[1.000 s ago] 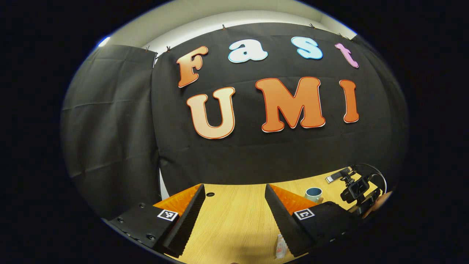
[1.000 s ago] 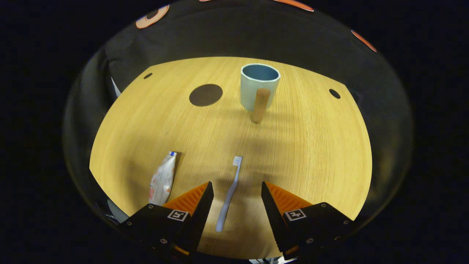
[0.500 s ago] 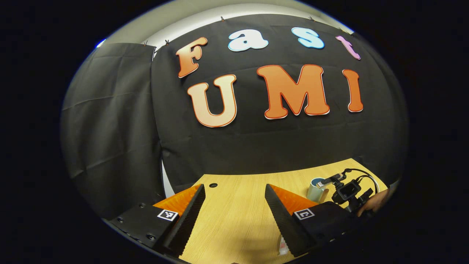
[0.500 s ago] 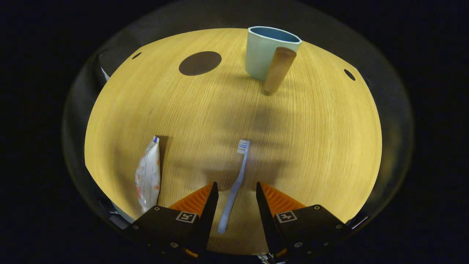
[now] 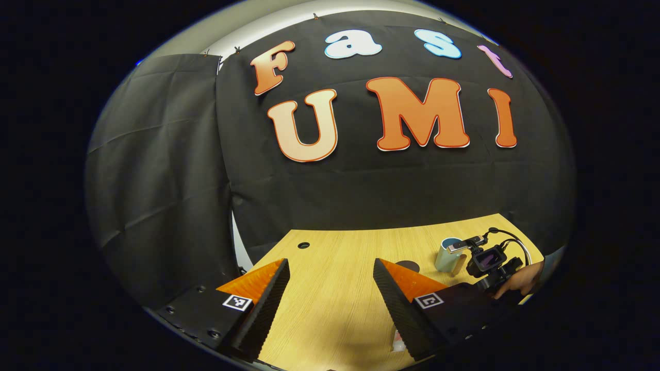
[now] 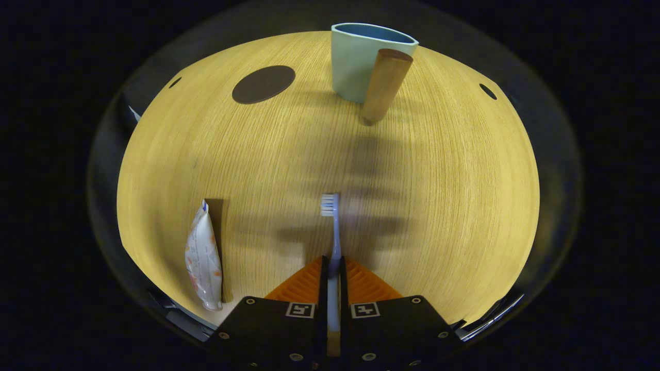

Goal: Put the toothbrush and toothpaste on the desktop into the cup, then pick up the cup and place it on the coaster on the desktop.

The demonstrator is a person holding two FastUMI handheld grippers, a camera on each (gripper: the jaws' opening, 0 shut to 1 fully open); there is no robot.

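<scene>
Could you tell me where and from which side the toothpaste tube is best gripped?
Grip the toothpaste tube across its flat middle, coming from above with a finger on each long edge. It lies flat on the desktop, so the sides are free. The open left gripper seems best placed.

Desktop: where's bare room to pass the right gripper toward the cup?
Bare wood runs from the toothbrush head up to the cup. The right half of the desktop is free. The toothpaste and coaster border the left.
</scene>
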